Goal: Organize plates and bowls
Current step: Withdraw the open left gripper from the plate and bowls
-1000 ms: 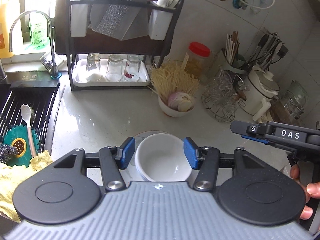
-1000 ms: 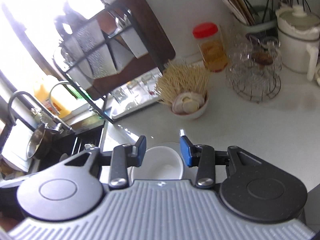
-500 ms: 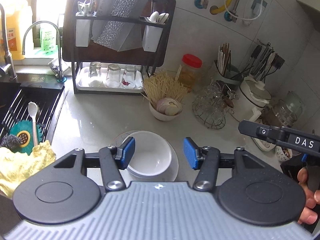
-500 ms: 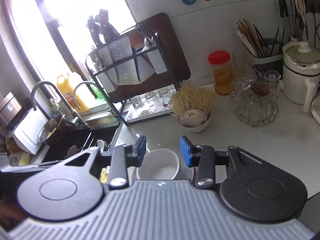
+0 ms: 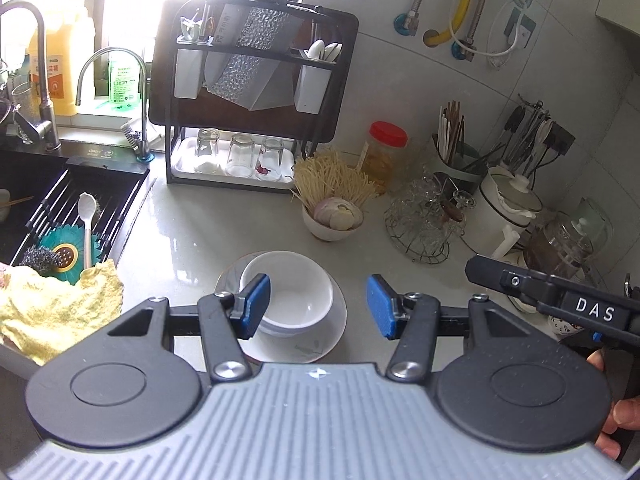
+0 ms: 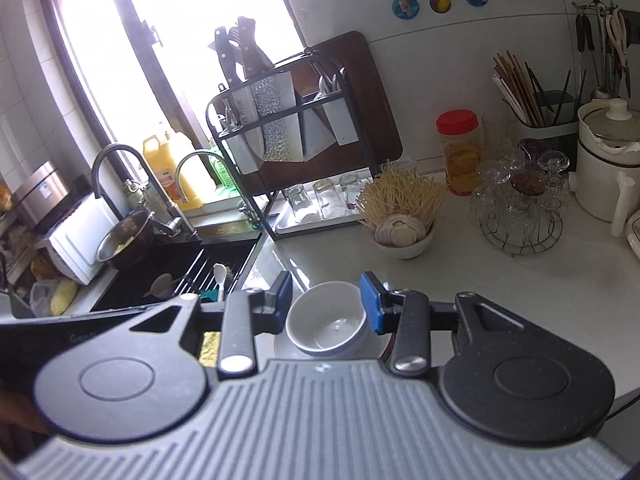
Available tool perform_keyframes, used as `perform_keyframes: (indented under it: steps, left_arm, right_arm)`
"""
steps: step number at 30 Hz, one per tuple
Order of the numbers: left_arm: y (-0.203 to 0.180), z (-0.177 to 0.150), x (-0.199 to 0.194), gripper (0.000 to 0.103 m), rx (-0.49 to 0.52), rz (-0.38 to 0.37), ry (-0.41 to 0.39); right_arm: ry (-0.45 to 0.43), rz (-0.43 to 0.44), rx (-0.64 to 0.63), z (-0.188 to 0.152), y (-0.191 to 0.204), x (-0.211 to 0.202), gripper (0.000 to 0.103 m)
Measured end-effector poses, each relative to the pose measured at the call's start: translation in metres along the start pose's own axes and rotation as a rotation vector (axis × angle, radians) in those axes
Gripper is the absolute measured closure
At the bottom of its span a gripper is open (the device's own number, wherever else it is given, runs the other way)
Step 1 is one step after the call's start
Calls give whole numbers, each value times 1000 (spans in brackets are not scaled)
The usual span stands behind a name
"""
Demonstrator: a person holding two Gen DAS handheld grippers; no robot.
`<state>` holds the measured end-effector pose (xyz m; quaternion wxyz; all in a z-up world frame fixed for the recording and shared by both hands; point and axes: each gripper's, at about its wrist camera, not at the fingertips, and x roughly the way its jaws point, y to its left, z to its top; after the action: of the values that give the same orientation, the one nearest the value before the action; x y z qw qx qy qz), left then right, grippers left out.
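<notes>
A white bowl sits stacked on a white plate on the pale counter, in the lower middle of the left wrist view. It also shows in the right wrist view on the plate. My left gripper is open and empty, raised above and behind the bowl. My right gripper is open and empty, also above the bowl. The right gripper's body shows at the right edge of the left wrist view.
A small bowl of sliced food stands behind the stack. A dish rack with glasses is at the back, a wire glass holder and white pot at right. The sink with a yellow cloth is at left.
Both grippers have pulled back and up from the bowl, which stays on the plate. The bowl looks smaller and more of the kitchen shows.
</notes>
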<state>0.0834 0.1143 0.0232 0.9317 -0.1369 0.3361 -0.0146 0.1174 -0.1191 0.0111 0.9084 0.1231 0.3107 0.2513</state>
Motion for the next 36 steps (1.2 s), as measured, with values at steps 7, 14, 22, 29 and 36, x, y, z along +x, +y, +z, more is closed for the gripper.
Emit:
perform_keyframes:
  steps: [7, 14, 22, 29, 36]
  left_arm:
    - [-7, -22, -19, 43, 1, 17, -2]
    - [-15, -40, -33, 43, 29, 30, 10]
    - [-21, -59, -45, 43, 36, 61, 13]
    - [-21, -68, -53, 42, 30, 71, 8]
    - [-24, -70, -62, 27, 36, 87, -7]
  right_arm:
    - [4, 15, -24, -18, 5, -16, 62]
    - [7, 8, -38, -35, 6, -31, 61]
    - [12, 11, -53, -51, 11, -47, 61]
    - [24, 3, -81, -59, 15, -50, 61]
    - [25, -17, -80, -67, 9, -53, 42]
